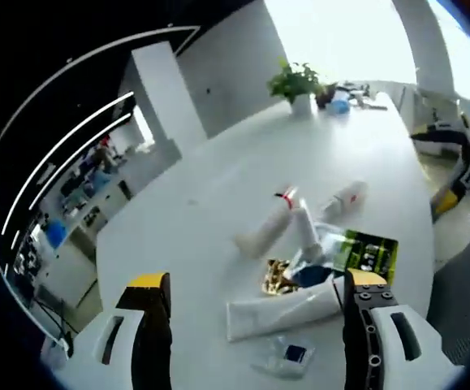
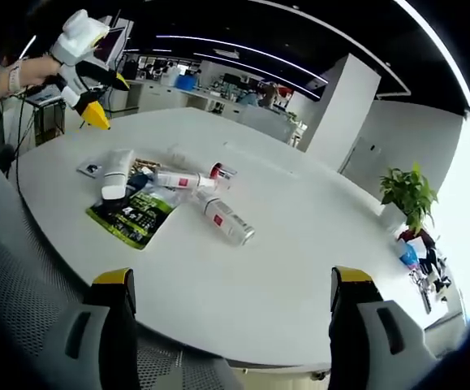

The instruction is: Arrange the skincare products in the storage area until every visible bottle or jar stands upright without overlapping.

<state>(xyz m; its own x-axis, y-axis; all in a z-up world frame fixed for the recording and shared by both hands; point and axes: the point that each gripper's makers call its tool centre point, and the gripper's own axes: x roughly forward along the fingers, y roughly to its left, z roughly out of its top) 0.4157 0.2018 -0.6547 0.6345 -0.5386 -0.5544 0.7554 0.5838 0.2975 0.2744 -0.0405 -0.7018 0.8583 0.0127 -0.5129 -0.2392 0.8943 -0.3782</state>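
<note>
1. Left gripper: jaws spread wide, nothing between them, hovering above the white table at its near edge.
2. Just ahead of the left gripper, between its jaws: a white tube lying flat, with a small clear packet nearer still.
3. Slightly farther ahead: a gold-patterned jar beside a blue item, touching a crinkled clear wrapper.
4. Ahead and toward the right jaw: a green and black pouch, lying flat.
5. Beyond these: a cream bottle with a red band on its side, and a white bottle also lying down farther off.
6. Far end of the table from the left gripper: a potted plant.
7. Right gripper: jaws wide apart, empty, held off the table's edge and well short of the products.
8. Ahead of the right gripper, left of centre: a silver bottle with a red label lying down, a second toppled bottle, the same tube and green pouch in a loose heap.
9. Upper left in the right gripper view: the left gripper in a person's hand, above the far side of the heap.
</note>
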